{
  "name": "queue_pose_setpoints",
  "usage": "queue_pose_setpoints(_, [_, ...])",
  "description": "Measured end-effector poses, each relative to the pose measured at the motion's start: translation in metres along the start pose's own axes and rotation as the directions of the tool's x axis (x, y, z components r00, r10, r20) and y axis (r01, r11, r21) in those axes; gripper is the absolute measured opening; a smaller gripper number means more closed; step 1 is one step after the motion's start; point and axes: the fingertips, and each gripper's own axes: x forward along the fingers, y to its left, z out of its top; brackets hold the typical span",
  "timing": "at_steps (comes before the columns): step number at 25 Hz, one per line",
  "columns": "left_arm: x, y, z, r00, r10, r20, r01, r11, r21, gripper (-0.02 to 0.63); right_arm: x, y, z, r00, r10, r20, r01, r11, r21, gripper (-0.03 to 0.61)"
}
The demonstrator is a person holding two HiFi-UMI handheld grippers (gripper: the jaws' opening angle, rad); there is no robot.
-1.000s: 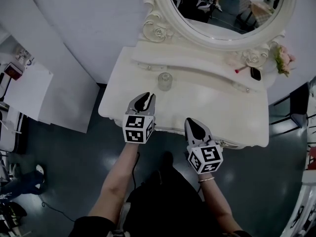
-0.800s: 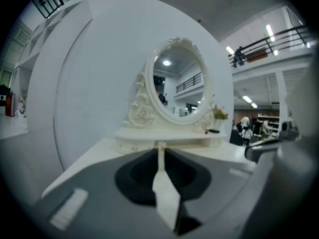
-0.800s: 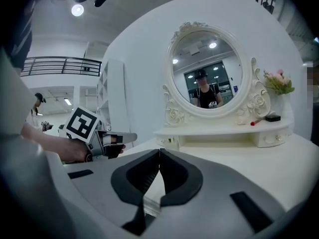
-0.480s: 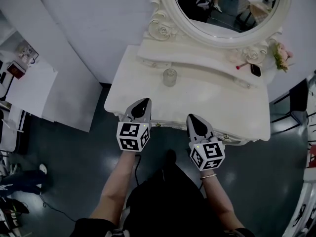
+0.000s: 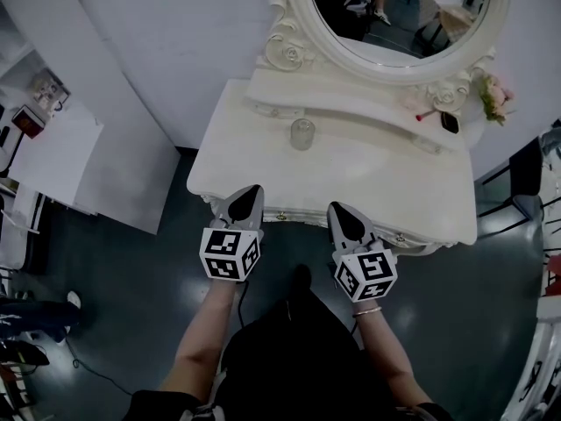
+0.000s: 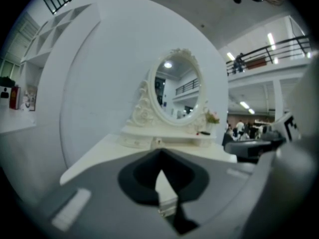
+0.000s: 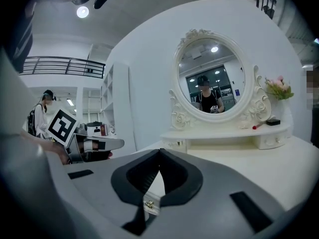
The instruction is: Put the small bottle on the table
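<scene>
The small bottle [image 5: 302, 134] stands, seemingly upright, on the counter [image 5: 386, 178] below the mirror [image 5: 403, 11]; left gripper [image 5: 251, 191] and right gripper [image 5: 337, 209] hover at its front edge, fingers pressed together, empty

From my end the table [image 5: 386, 187] looks like smooth cream paint with a soft satin sheen, same as the carved frame [image 5: 285, 51] round the glossy mirror [image 5: 412, 20]. The small bottle [image 5: 302, 134] is clear, glass or plastic, can't tell. The floor [image 5: 131, 288] is dark and shiny. The left tongs [image 5: 252, 191] and right tongs [image 5: 337, 209] are matt grey plastic with black pads.
</scene>
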Motion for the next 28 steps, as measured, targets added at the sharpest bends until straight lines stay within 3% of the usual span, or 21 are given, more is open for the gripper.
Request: queue_pose_setpoints(28, [-0.015,0.012,0.001,1.000,0.001,0.005,-0.001,1.000,-0.022,0.007,0.002,0.007,-0.001,0.999,-0.029,-0.015,0.029,0.999,-0.019,0.003])
